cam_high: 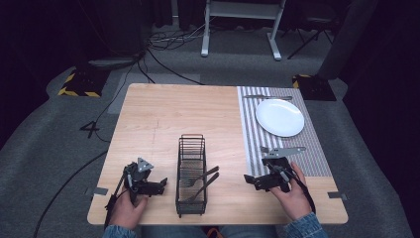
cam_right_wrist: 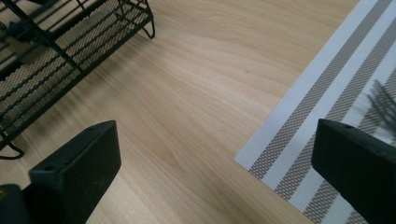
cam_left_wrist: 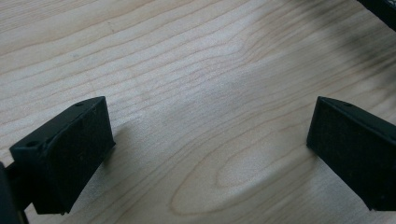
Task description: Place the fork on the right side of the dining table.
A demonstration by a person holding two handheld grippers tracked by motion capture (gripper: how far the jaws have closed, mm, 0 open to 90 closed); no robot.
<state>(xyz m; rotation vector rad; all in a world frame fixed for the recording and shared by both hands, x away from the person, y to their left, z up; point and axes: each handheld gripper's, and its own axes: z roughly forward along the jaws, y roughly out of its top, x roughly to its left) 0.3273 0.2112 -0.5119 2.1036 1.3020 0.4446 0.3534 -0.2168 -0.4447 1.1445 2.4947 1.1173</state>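
Note:
A black wire basket point(cam_high: 191, 144) stands on the wooden table point(cam_high: 158, 114) near its front edge, with two forks point(cam_high: 200, 181) lying in it. My left gripper point(cam_high: 159, 186) rests left of the basket, open, with bare wood between its jaws point(cam_left_wrist: 205, 154). My right gripper point(cam_high: 251, 180) sits right of the basket, at the near left corner of a striped placemat point(cam_high: 317, 153), open and holding nothing point(cam_right_wrist: 210, 172). In the right gripper view the basket point(cam_right_wrist: 56, 56) is at the upper left and the placemat point(cam_right_wrist: 327, 93) at the right.
A white plate point(cam_high: 280, 117) lies on the far part of the placemat. Silver cutlery point(cam_high: 282, 150) lies on the mat just beyond my right gripper, and another piece point(cam_high: 267, 97) lies behind the plate. Fork tines point(cam_right_wrist: 383, 100) show on the mat.

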